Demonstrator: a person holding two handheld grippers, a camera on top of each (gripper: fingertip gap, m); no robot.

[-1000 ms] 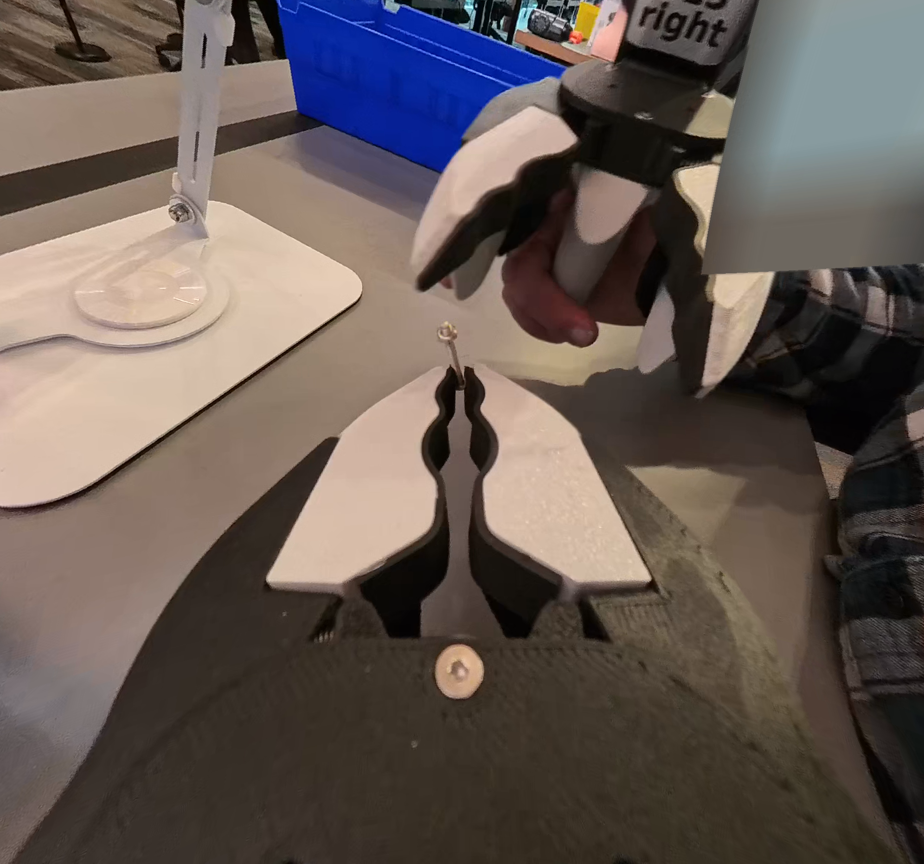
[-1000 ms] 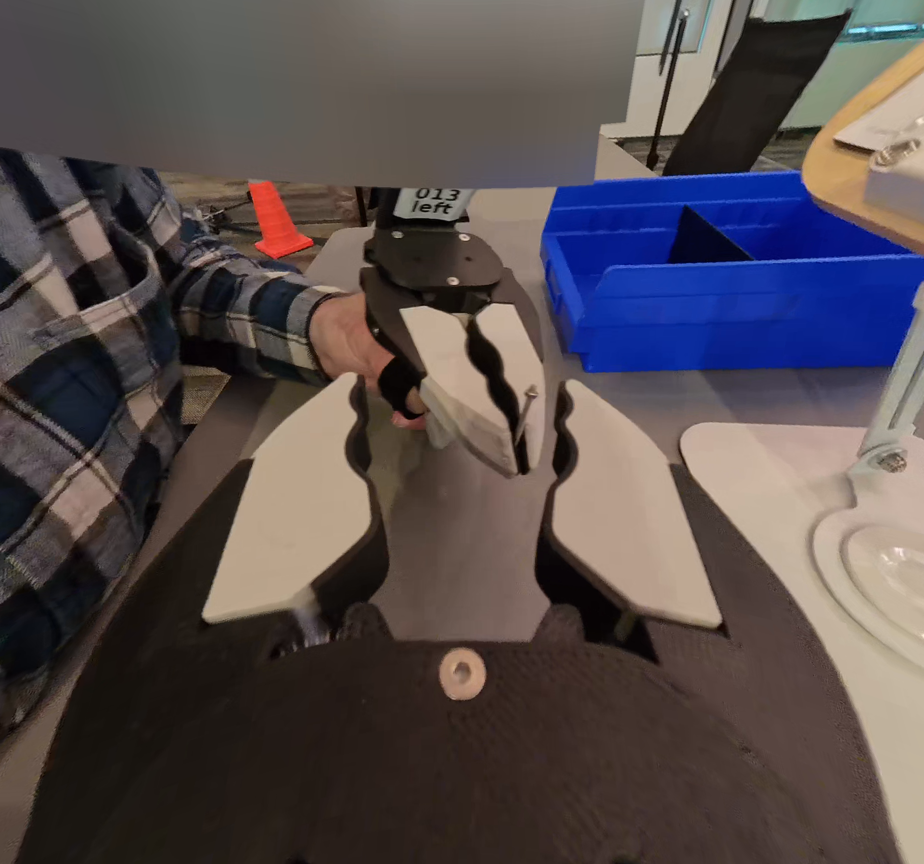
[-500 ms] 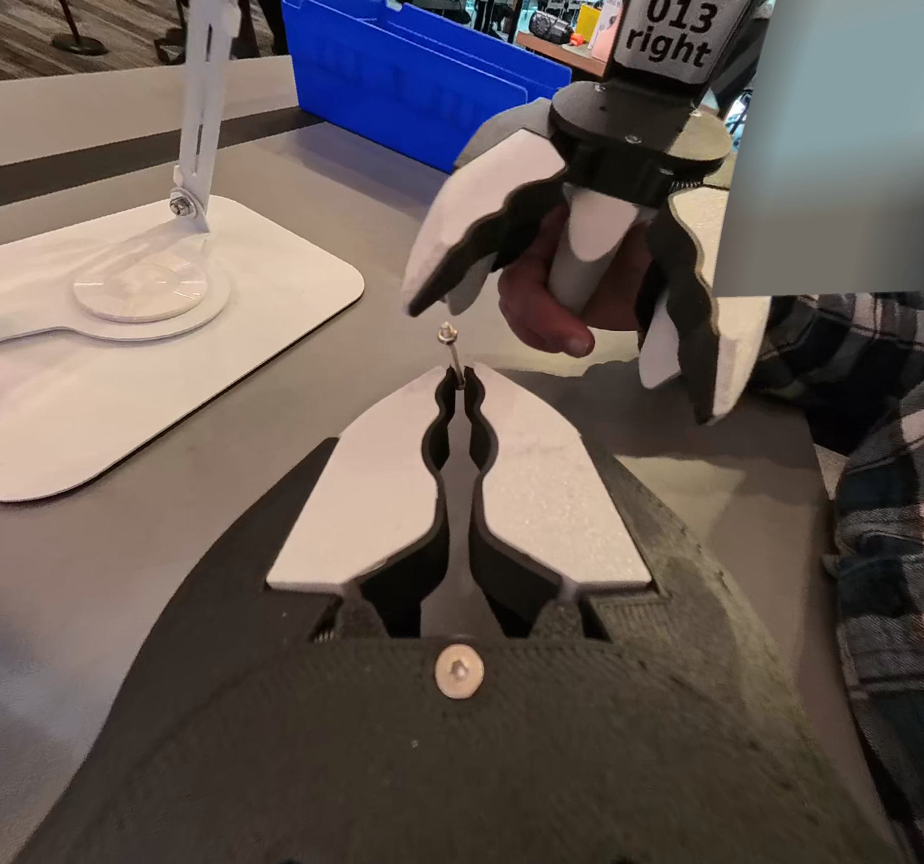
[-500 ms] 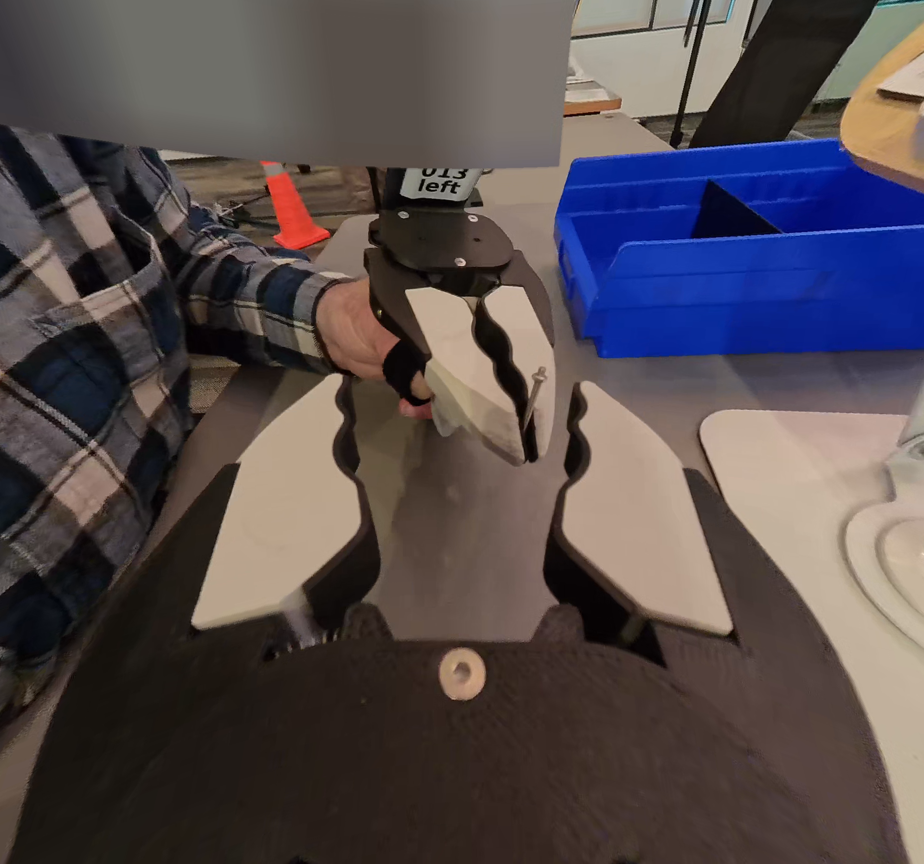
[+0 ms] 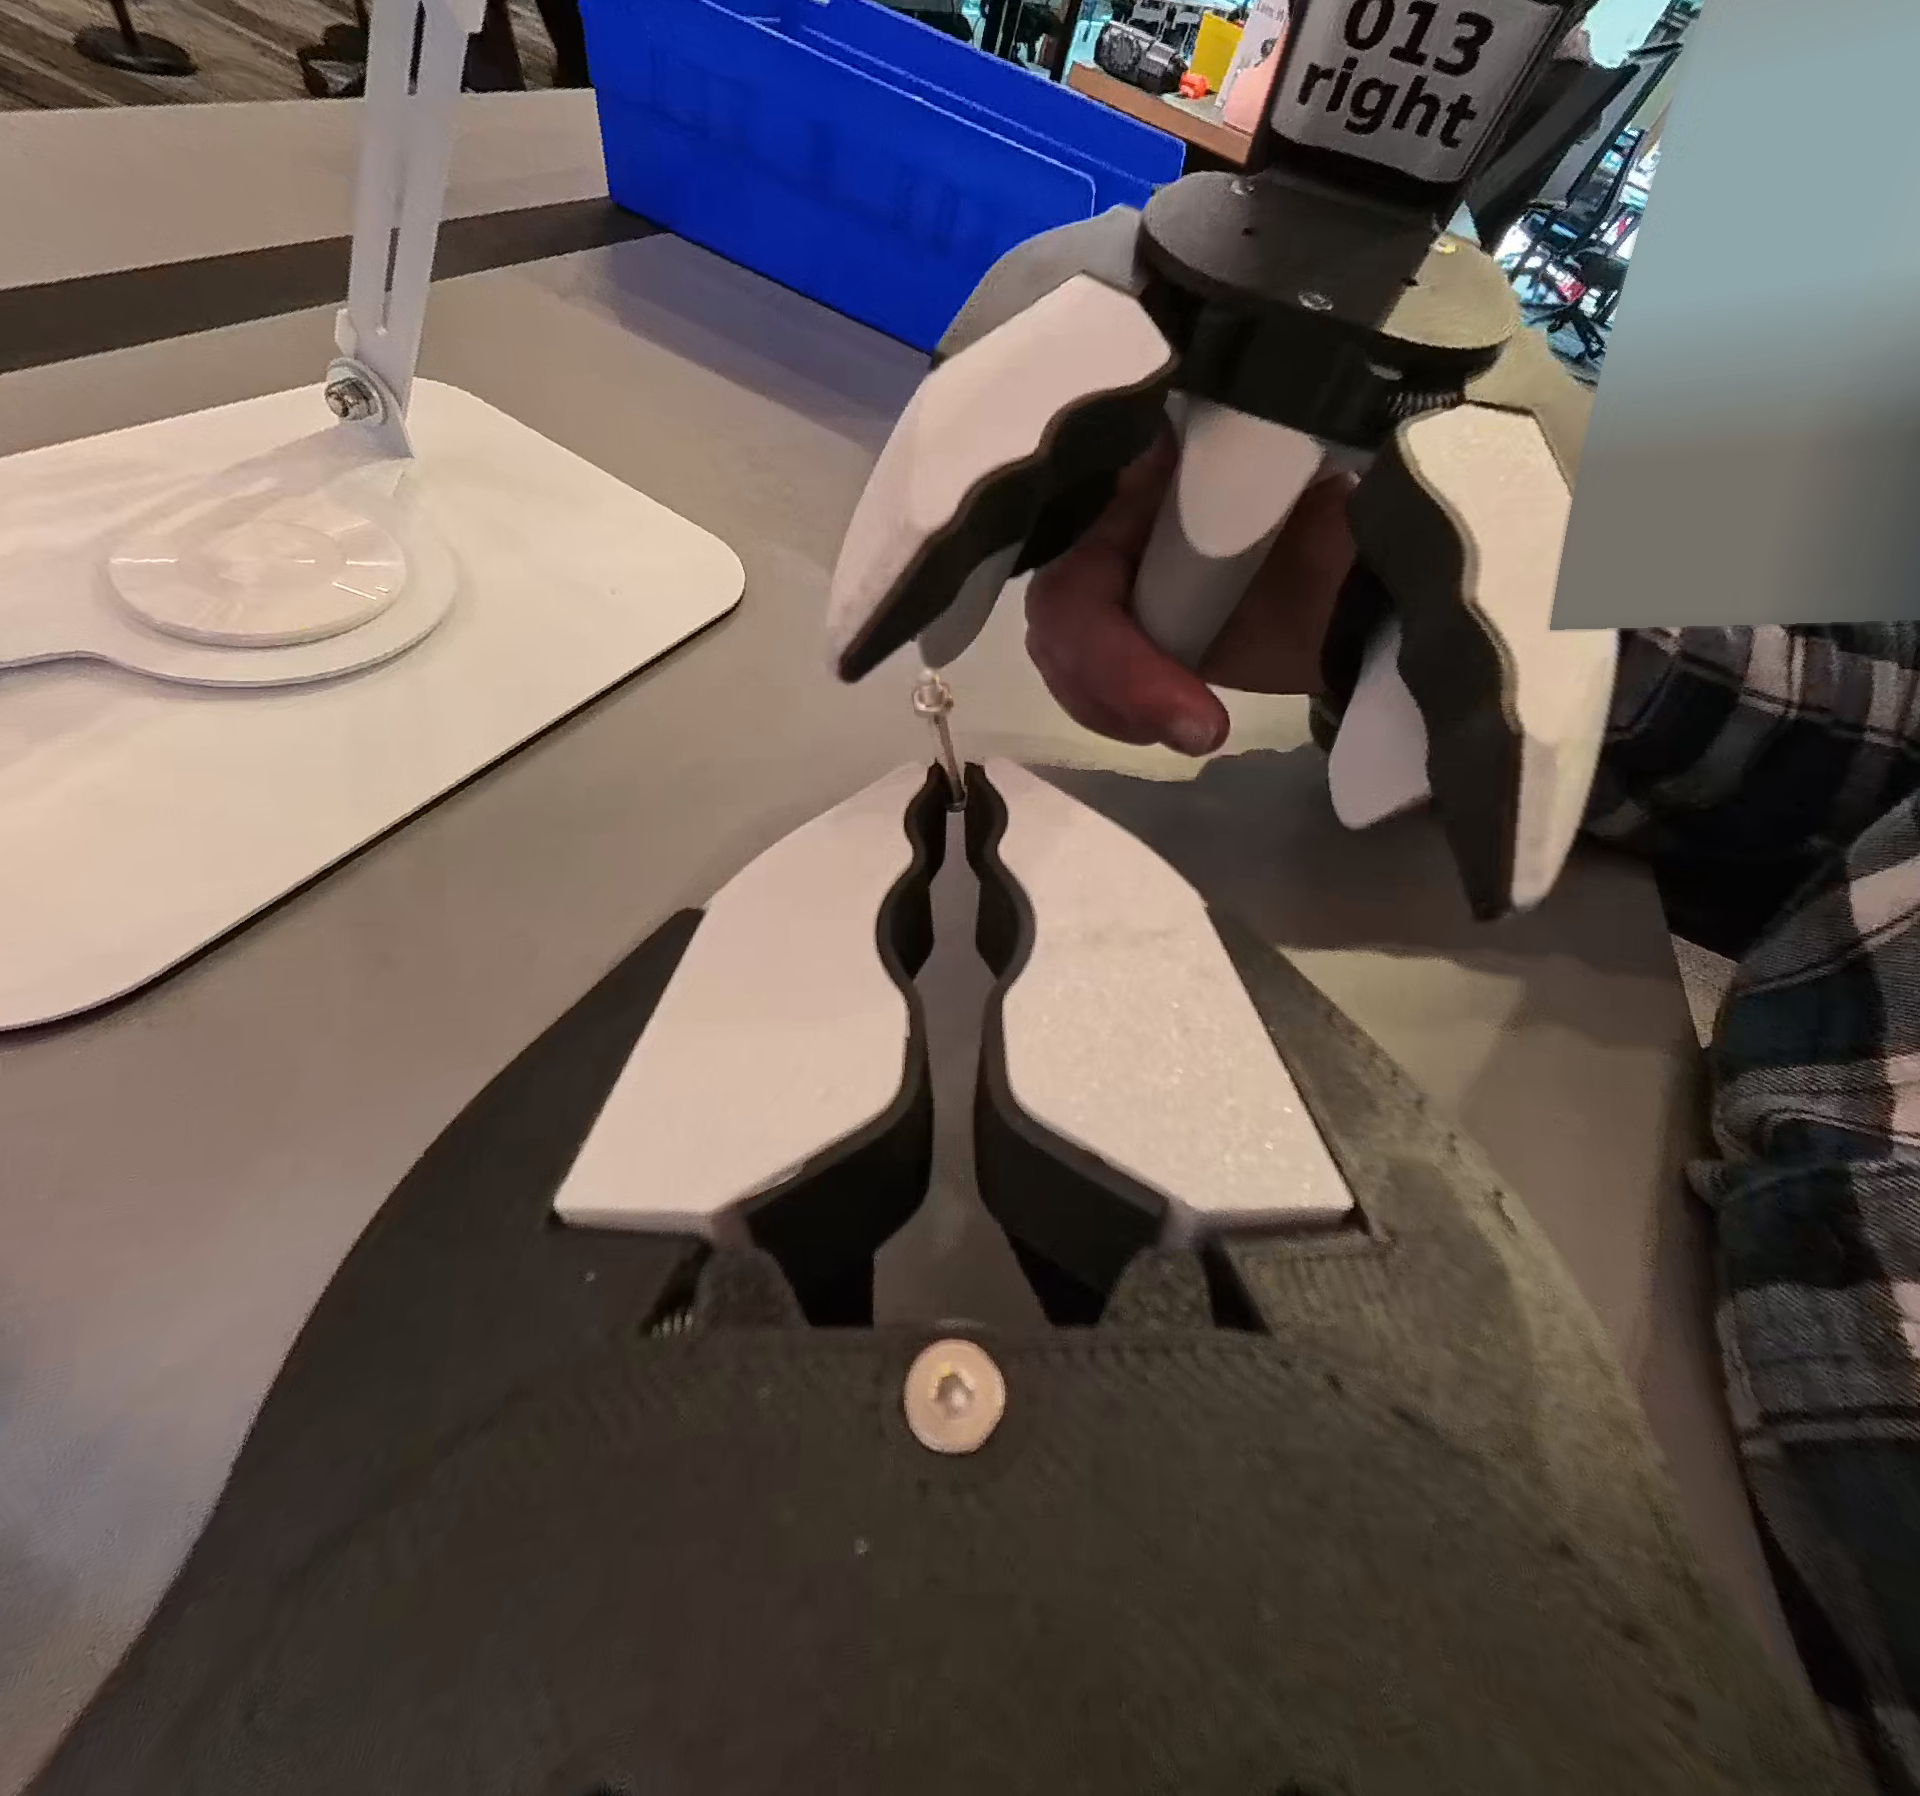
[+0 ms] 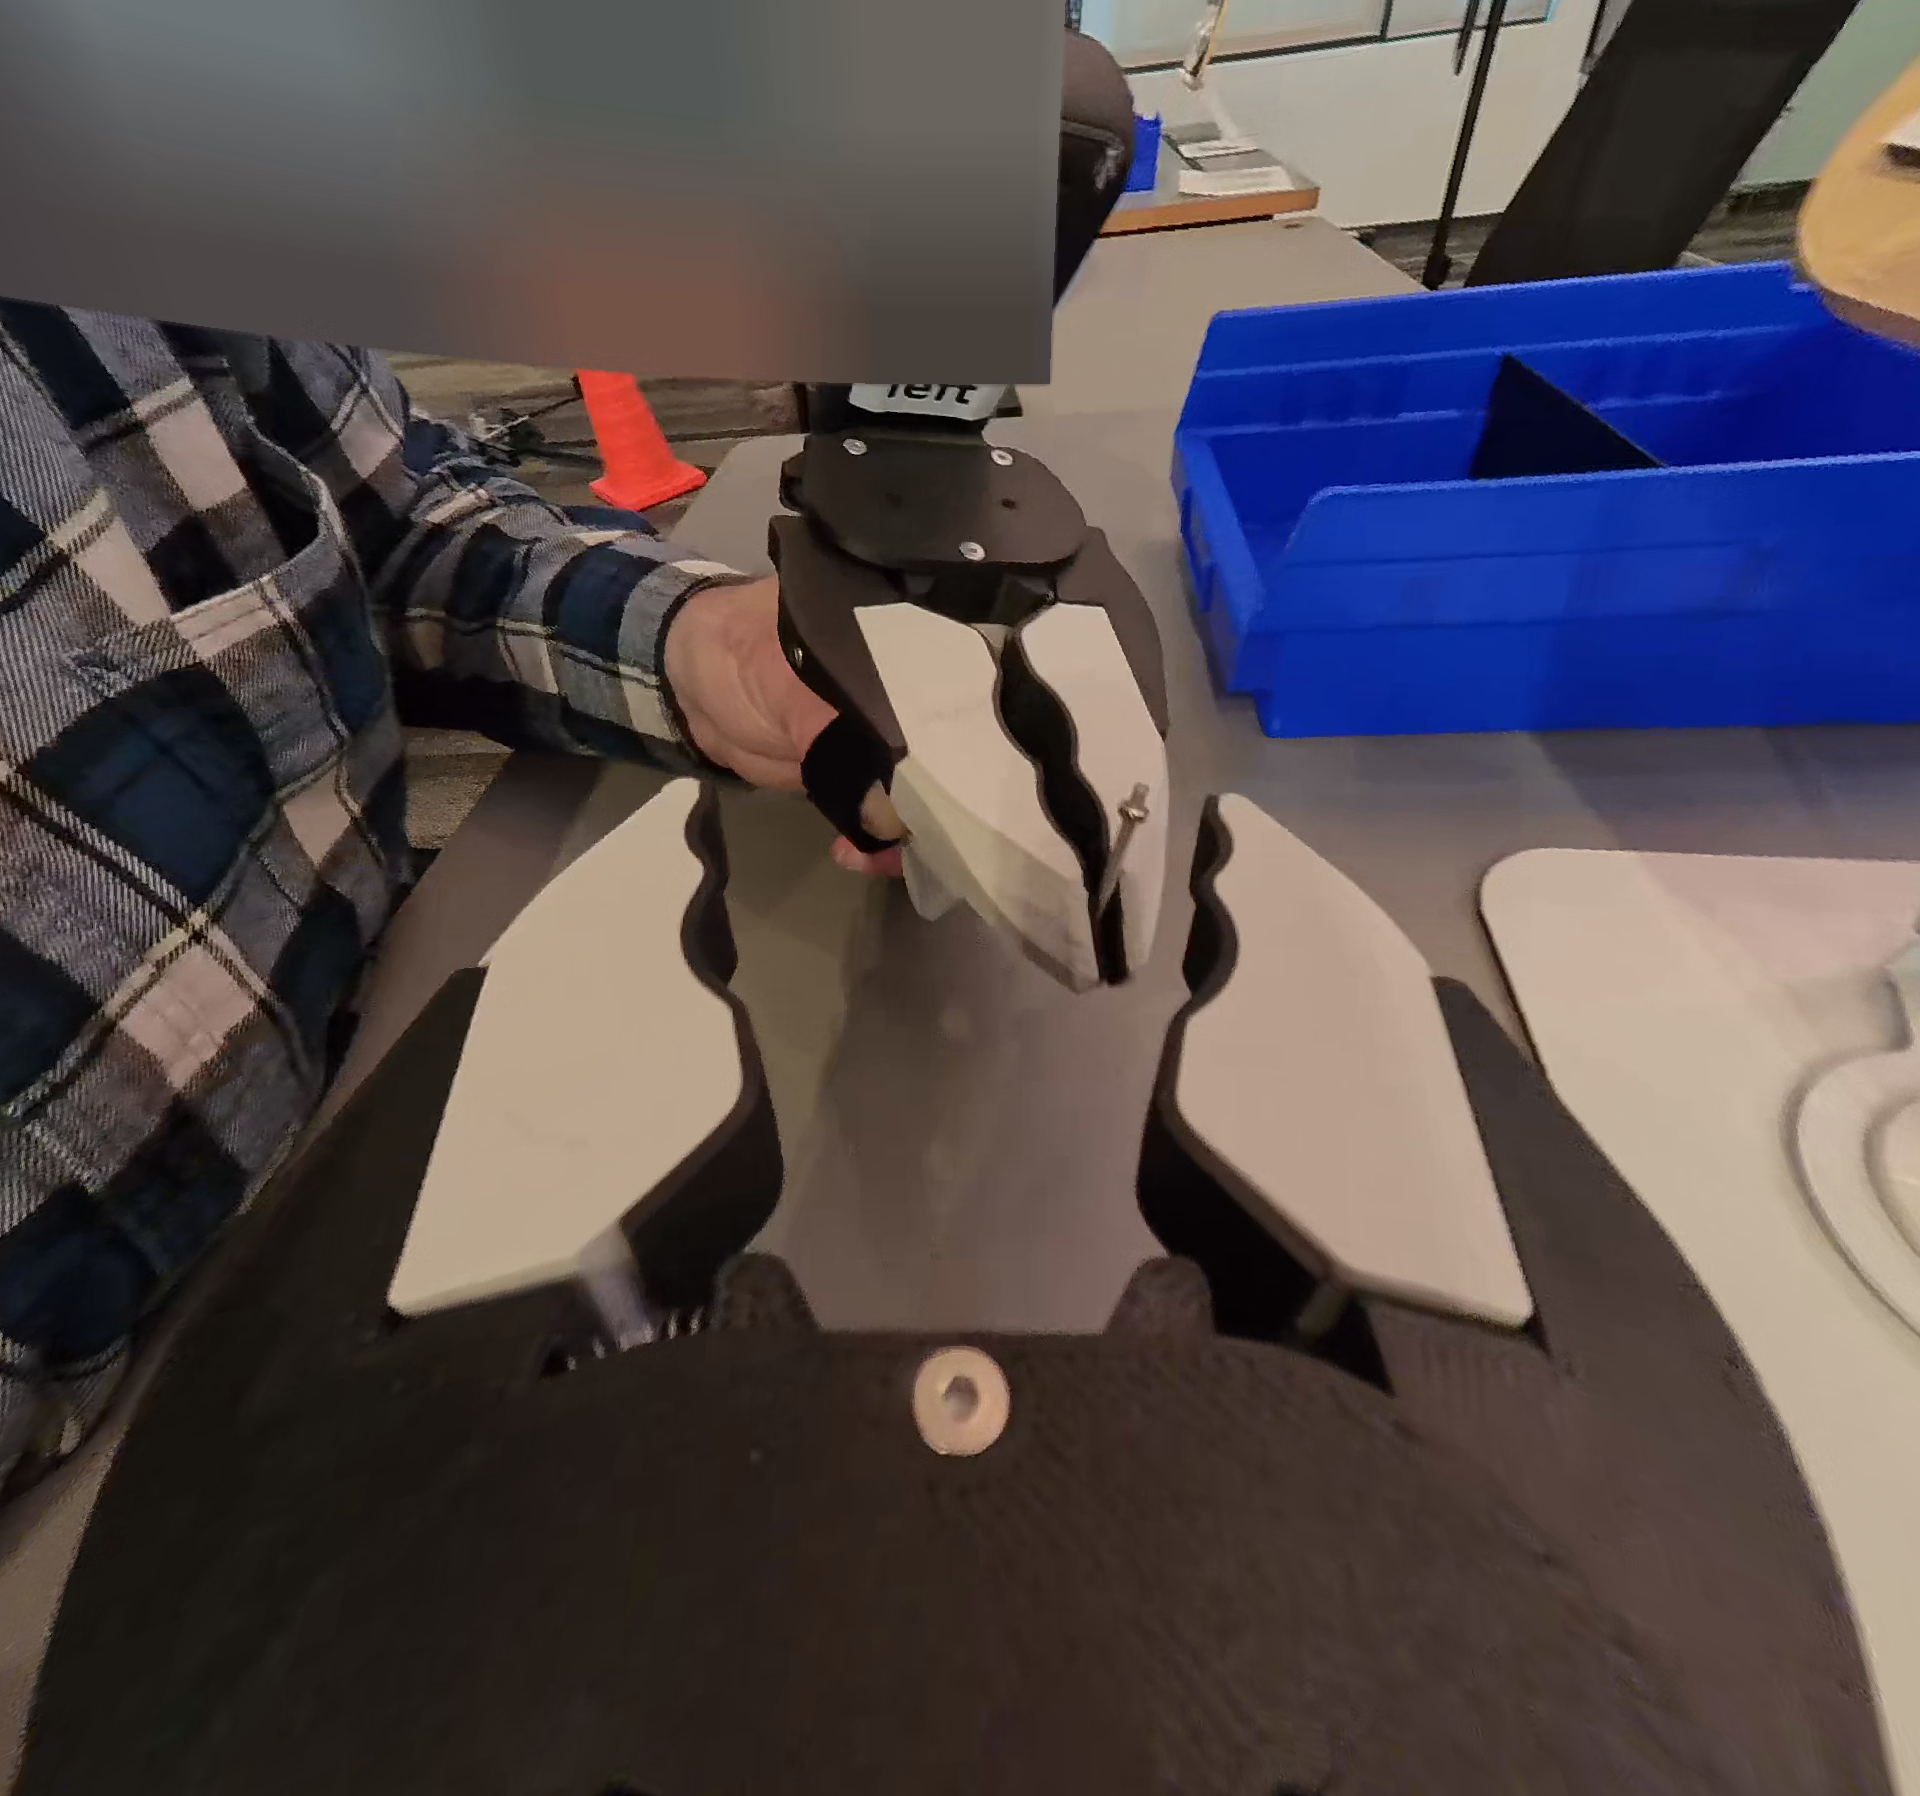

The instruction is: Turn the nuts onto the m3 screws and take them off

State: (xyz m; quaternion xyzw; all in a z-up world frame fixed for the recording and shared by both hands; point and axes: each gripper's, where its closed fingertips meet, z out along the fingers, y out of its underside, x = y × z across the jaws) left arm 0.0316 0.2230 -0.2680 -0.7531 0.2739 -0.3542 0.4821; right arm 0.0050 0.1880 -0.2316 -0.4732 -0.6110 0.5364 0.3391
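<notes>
Two tools over grey tabletop [image 5: 520, 915]. Left tool [image 5: 954, 790], frame centre: fingertips pinching one silver bolt [image 5: 940, 733], head up. Right tool [image 6: 956, 899]: fingers spread wide, bare, facing left tool. One blue bin [image 6: 1558, 541] upper right; one white stand base [image 5: 312, 624] left.

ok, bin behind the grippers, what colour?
Blue. The bin shows best in the right wrist view, with a dark divider inside.
</notes>
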